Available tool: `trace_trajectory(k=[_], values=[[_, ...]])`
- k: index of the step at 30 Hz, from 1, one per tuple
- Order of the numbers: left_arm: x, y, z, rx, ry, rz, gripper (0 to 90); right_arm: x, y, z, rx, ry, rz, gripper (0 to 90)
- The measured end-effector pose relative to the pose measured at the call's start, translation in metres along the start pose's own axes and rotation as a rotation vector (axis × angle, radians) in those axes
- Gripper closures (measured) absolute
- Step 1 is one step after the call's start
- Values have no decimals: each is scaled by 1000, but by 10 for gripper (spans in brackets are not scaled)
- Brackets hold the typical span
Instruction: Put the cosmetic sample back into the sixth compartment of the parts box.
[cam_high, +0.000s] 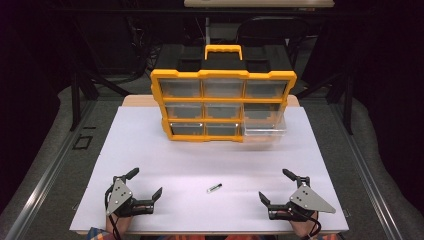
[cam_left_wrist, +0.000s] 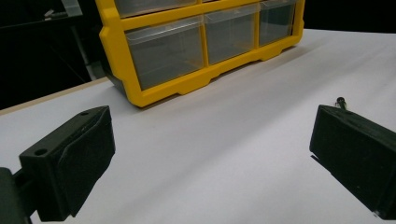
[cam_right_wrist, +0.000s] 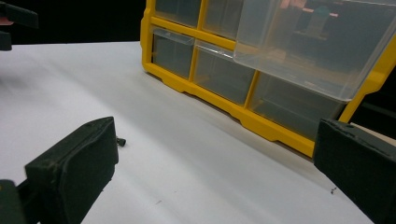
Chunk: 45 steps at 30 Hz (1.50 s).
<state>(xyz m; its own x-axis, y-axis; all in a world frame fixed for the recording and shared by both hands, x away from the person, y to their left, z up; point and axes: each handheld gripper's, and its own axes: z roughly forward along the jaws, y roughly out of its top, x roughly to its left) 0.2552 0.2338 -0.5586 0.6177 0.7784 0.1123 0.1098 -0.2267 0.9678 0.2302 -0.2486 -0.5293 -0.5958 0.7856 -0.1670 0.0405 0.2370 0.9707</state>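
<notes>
Near edge of white table (cam_high: 150, 150): left gripper (cam_high: 148, 183) at near left, jaws spread wide, nothing between them. Right gripper (cam_high: 273, 185) at near right, jaws likewise wide apart, empty. Between the two, slightly right of centre, a small dark screw (cam_high: 214, 188) lies flat on the table, apart from both. Far centre: yellow drawer organizer (cam_high: 223, 105) standing upright, clear drawers; its lower-right drawer (cam_high: 265, 125) pulled partway out.

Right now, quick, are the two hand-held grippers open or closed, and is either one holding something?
Left hand-held gripper: open, jaws wide apart, holding nothing.
Right hand-held gripper: open, jaws wide apart, holding nothing.
</notes>
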Motion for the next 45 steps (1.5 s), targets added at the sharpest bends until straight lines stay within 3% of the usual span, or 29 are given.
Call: trace_trajectory(k=[14,23,29,45], values=[[-5,5,9,25,-48,-10,0,0,0,4,20,17,-15,0],[-11,11,21,95,-104,-12,0,-1,-1,6,26,15,-16,0],[-14,16,28,122,-120,-17,0,-1,-1,6,28,18,-14,0],[-35,30,52,197,-178,28,0,-1,-2,8,40,21,-11,0]])
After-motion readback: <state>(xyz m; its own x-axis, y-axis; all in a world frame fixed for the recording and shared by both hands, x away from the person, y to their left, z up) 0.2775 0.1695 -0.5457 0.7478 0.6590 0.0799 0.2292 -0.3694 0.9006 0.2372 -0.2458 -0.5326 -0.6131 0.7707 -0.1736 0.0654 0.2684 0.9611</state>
